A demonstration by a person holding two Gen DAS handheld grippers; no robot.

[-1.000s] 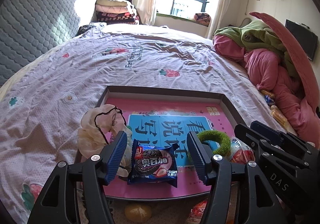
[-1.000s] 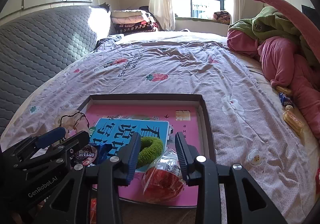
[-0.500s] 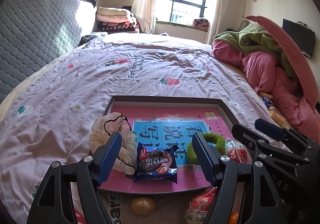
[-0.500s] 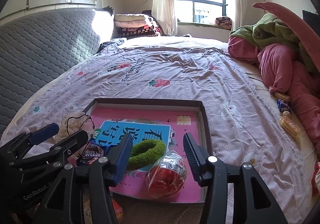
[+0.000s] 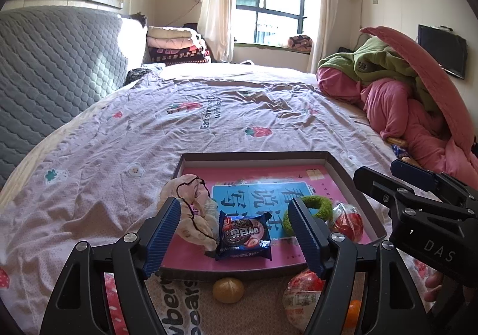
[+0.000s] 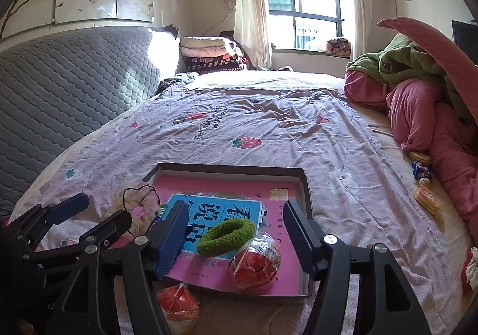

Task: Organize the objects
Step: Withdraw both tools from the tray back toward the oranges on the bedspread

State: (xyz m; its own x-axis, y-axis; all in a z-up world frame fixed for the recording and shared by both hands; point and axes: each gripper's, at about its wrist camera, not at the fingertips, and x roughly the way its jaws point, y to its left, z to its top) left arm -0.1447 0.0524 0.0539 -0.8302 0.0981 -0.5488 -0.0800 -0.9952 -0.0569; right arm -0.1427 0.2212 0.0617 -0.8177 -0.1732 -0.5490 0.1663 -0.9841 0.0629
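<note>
Both grippers have pulled back from the tray [image 5: 343, 167], jaws wide and empty; the red snack bag [image 6: 178, 302] lies just below-left of the right gripper [image 6: 234, 241], nearer it.

The right gripper [image 6: 234, 238] hides part of the book [image 6: 221, 217], and an orange ball [image 5: 352, 312], perhaps fruit, sits half-hidden.

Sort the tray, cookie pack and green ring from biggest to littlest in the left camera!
1. Tray, by far the biggest.
2. Cookie pack.
3. Green ring, partly hidden by a jaw, so its place below the pack is unsure.
</note>
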